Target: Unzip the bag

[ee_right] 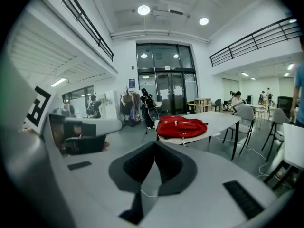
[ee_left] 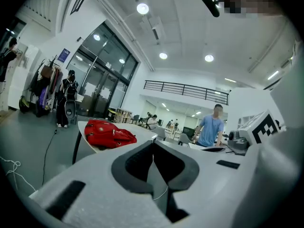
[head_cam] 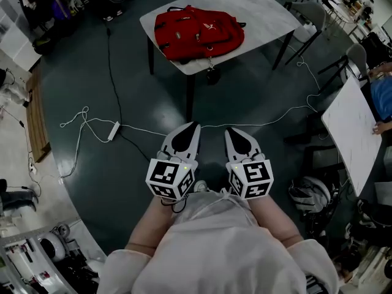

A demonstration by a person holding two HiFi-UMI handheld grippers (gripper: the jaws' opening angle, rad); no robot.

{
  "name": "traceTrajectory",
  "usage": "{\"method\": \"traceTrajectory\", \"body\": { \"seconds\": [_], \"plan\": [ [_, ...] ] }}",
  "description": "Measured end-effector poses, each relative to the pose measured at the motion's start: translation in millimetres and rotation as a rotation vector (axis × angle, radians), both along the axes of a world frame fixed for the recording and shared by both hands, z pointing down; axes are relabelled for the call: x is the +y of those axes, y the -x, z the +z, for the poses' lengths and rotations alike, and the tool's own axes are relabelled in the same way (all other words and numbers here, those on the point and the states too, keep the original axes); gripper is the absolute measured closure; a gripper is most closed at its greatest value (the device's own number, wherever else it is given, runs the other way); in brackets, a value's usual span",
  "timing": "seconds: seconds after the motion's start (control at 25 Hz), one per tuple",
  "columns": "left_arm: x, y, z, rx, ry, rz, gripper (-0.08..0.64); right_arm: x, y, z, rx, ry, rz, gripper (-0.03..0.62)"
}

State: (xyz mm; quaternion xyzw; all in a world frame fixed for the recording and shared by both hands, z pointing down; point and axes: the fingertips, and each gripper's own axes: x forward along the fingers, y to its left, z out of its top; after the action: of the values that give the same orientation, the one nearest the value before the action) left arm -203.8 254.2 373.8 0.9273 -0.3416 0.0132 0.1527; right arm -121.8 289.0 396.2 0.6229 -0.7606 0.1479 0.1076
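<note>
You hold both grippers low, close to your body: the left gripper [head_cam: 192, 129] and the right gripper [head_cam: 231, 133] sit side by side, near each other but not touching. In each gripper view the jaws' tips are pressed together with nothing between them. The red bag [head_cam: 197, 32] lies flat on the white table [head_cam: 269, 8] — well ahead of both grippers, touched by neither.

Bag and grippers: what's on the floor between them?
In the head view, dark floor, a white cable and a table leg lie before the bag.
</note>
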Motion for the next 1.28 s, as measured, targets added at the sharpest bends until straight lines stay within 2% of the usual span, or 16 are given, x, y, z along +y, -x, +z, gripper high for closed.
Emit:
{"method": "traceTrajectory", "body": {
  "seconds": [0.28,0.52,0.68,0.8,1.08,1.28],
  "plan": [
    [-27.6,-21.4,13.6,-0.009,0.025,-0.012,0.54,-31.7,-24.1,14.7,-0.022,0.029,-0.011,0.565],
    [-71.1,-36.8,24.1,-0.035,0.035,-0.079,0.54,-79.9,-45.1,24.5,-0.068,0.031,-0.073,0.565],
    [-112.1,-58.5,20.1,-0.023,0.017,-0.148,0.54,-124.2,-74.2,26.3,-0.096,0.042,-0.113,0.565],
    [-142.7,-86.2,23.3,-0.048,0.016,-0.171,0.54,-159.1,-101.3,31.5,-0.096,0.069,-0.153,0.565],
    [-214.4,-143.4,28.1,-0.03,0.053,-0.263,0.54,-238.0,-168.6,40.4,-0.093,0.128,-0.225,0.565],
    [-253.1,-163.7,44.6,-0.043,0.099,-0.347,0.54,-284.6,-199.6,53.2,-0.087,0.167,-0.282,0.565]
  ]
}}
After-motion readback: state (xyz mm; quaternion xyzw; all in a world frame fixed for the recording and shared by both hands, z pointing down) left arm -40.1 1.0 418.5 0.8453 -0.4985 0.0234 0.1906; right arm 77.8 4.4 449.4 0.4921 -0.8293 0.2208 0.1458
